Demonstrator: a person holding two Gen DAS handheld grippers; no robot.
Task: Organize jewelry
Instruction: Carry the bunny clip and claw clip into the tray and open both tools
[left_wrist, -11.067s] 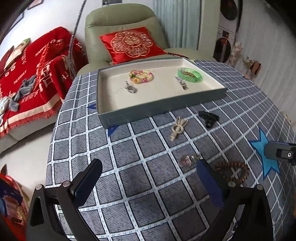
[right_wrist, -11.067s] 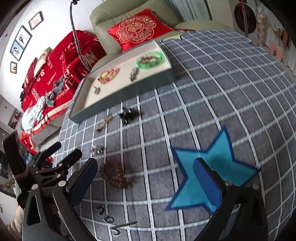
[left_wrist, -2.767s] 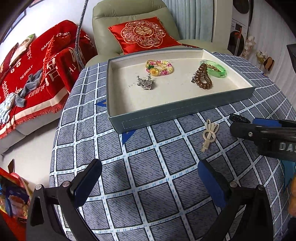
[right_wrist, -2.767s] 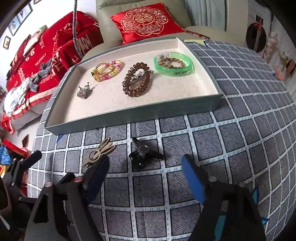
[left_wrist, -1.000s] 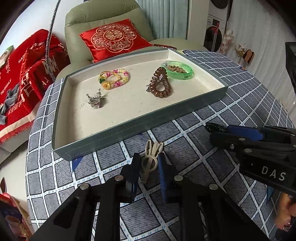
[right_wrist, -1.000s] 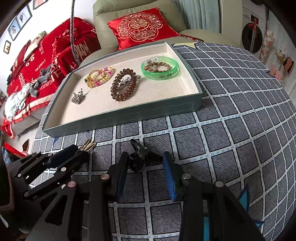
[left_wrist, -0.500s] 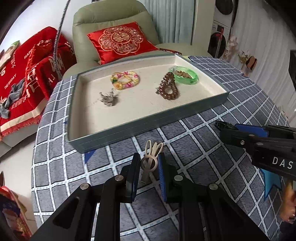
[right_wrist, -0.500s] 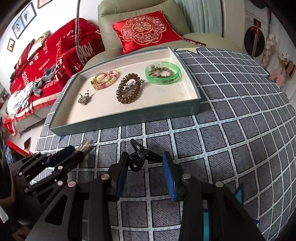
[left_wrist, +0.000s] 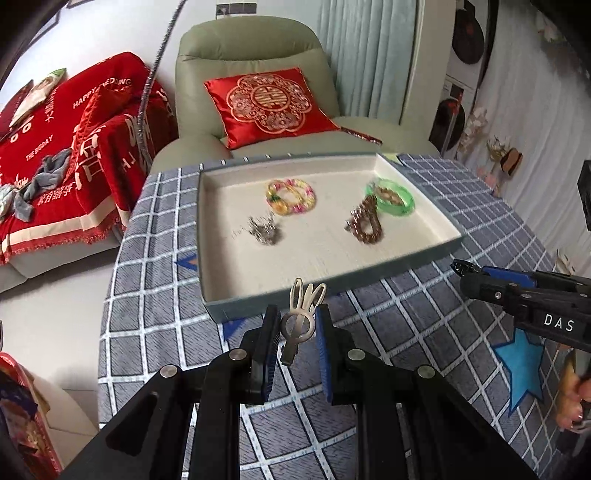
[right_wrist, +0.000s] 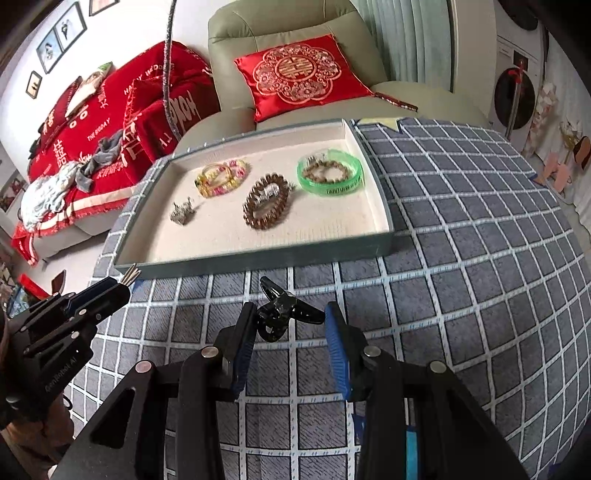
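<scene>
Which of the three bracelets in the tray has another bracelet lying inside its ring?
The translucent green bangle, at the tray's right end: a tan bead bracelet lies inside it. The pastel bracelet holds none; the brown one rings a silver piece.

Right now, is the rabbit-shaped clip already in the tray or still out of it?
Out. The rabbit-shaped clip is held between the left gripper fingers, before the tray near wall.

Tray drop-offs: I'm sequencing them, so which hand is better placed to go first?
Left, probably. The left gripper holds its rabbit-shaped clip right at the tray's near wall; the right gripper, with its black clip, sits farther back.
</scene>
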